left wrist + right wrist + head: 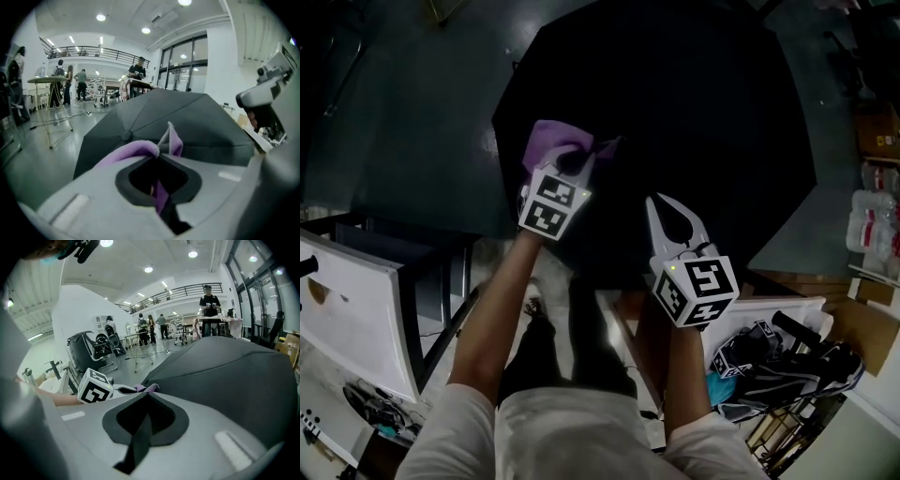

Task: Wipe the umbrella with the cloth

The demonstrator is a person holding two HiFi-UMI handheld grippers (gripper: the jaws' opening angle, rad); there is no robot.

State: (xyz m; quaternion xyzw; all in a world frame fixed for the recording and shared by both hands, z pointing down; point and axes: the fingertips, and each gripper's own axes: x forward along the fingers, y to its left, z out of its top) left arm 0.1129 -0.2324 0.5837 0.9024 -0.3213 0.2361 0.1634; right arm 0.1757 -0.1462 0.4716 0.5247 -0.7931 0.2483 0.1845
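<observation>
Umbrella [675, 112]: black, opened out.
Cloth [549, 141]: purple, clamped by left gripper [589, 155], over canopy.
Right gripper [661, 208]: jaws closed together, nothing held.

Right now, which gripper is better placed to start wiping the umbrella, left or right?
Left. The left gripper is shut on the purple cloth and sits over the black umbrella. The right gripper is shut on nothing, so it likely cannot wipe.
</observation>
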